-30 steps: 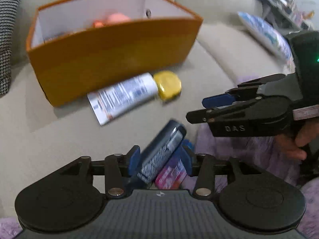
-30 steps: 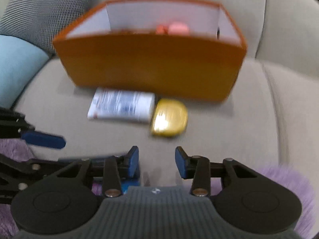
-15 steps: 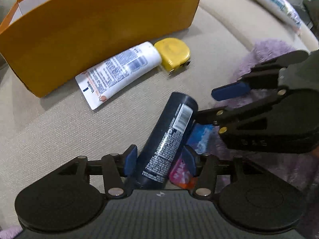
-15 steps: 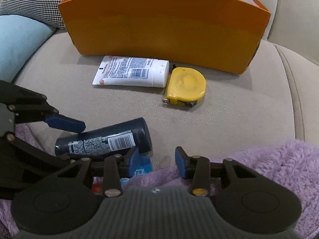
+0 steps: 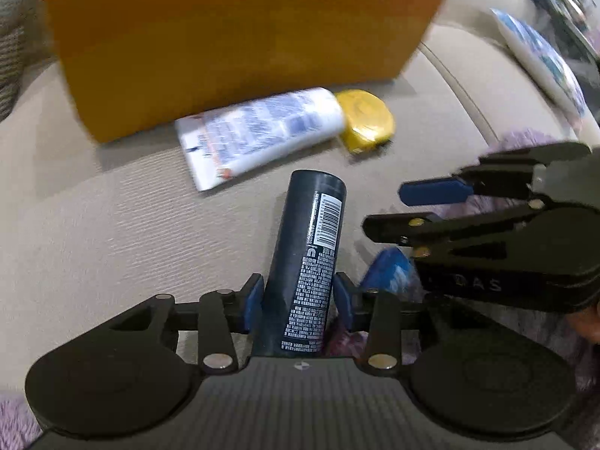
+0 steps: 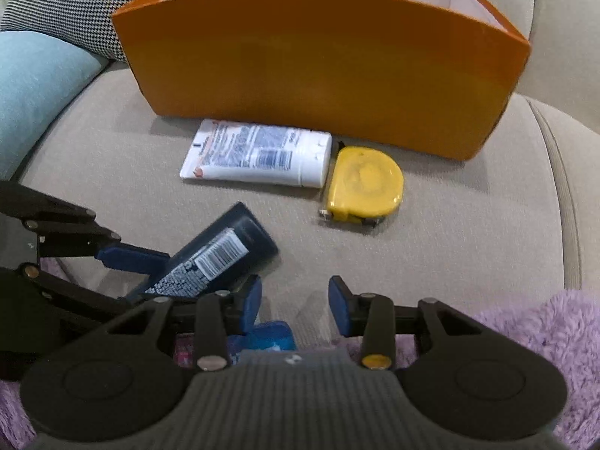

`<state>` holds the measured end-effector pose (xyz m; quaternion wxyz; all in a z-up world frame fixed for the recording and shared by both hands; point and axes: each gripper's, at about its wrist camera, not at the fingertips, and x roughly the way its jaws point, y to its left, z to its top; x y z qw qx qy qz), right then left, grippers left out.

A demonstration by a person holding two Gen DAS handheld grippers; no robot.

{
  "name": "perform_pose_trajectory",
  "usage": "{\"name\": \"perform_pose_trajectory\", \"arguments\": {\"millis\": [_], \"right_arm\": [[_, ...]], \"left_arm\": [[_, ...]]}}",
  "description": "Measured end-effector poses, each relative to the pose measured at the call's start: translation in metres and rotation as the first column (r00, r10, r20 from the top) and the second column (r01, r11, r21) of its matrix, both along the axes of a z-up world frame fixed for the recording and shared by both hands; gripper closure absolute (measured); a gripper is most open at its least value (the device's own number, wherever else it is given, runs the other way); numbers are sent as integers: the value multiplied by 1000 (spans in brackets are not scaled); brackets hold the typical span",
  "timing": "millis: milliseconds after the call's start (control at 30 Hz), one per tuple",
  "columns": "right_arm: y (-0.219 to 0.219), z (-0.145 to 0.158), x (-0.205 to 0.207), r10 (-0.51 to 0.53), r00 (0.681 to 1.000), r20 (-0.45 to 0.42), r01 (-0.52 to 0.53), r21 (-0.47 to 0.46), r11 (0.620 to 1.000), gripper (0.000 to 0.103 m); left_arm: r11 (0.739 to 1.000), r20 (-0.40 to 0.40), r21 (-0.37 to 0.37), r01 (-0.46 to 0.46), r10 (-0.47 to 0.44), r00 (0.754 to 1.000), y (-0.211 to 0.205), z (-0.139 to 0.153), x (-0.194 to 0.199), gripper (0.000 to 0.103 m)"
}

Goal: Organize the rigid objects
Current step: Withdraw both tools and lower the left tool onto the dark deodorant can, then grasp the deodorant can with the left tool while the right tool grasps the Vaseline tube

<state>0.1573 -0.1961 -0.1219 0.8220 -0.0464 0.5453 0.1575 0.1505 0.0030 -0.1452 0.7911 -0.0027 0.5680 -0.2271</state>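
A dark blue spray can [image 5: 307, 247] lies on the beige sofa seat, its lower part between the pads of my left gripper [image 5: 298, 300]. The jaws are closing and the pads touch its sides. From the right wrist the can [image 6: 221, 258] shows tilted at the left. My right gripper [image 6: 294, 307] stands open with nothing between its fingers, just above a blue packet [image 6: 272, 337]. A white tube [image 6: 258, 153] and a yellow tape measure [image 6: 363, 183] lie in front of the orange box [image 6: 318, 56].
A fluffy purple blanket [image 6: 543, 322] covers the near edge of the seat. A teal cushion [image 6: 33, 86] and a houndstooth cushion [image 6: 75, 7] sit at the left. My right gripper [image 5: 386, 208] hangs close beside the can.
My left gripper has sunk lower and its jaws have narrowed onto the can, which now lies in line with the fingers. The right gripper has dipped towards the seat and stays open.
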Motion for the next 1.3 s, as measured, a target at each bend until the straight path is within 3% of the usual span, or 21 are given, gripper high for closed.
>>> {"name": "perform_pose_trajectory", "arguments": {"millis": [167, 300, 467, 667, 733, 867, 967, 1100, 1200, 1300], "right_arm": [[15, 3, 8, 93, 995, 41, -92, -22, 996, 64], [34, 5, 17, 220, 970, 98, -211, -99, 973, 64], [58, 5, 28, 410, 898, 157, -368, -241, 898, 62], [78, -8, 40, 556, 818, 150, -476, -368, 799, 56], [83, -13, 42, 582, 801, 137, -496, -394, 774, 48], [90, -25, 45, 603, 785, 140, -488, -460, 742, 49], [91, -25, 49, 582, 801, 141, -469, -456, 756, 52], [86, -7, 51, 524, 841, 137, -450, -360, 817, 70], [73, 9, 59, 404, 910, 87, -383, -193, 903, 82], [56, 17, 70, 273, 962, -8, -272, 20, 962, 82]], "left_arm": [[989, -7, 1, -147, 147, 989, 27, 11, 1, 59], [971, -8, -9, -237, 237, 971, 46, 18, 0, 59], [943, -6, 25, -331, 331, 944, 60, 18, 9, 60], [923, -36, 9, -385, 385, 922, 69, 16, 15, 60], [921, -38, 3, -390, 390, 920, 70, 16, 16, 60], [917, -43, -12, -398, 398, 917, 70, 13, 20, 60], [916, -47, -19, -401, 400, 915, 74, 13, 16, 60], [908, -63, -38, -418, 415, 908, 75, 10, 16, 60], [901, -84, -57, -429, 424, 902, 78, 8, 14, 60], [891, -115, -82, -447, 437, 892, 82, 6, 12, 60]]}}
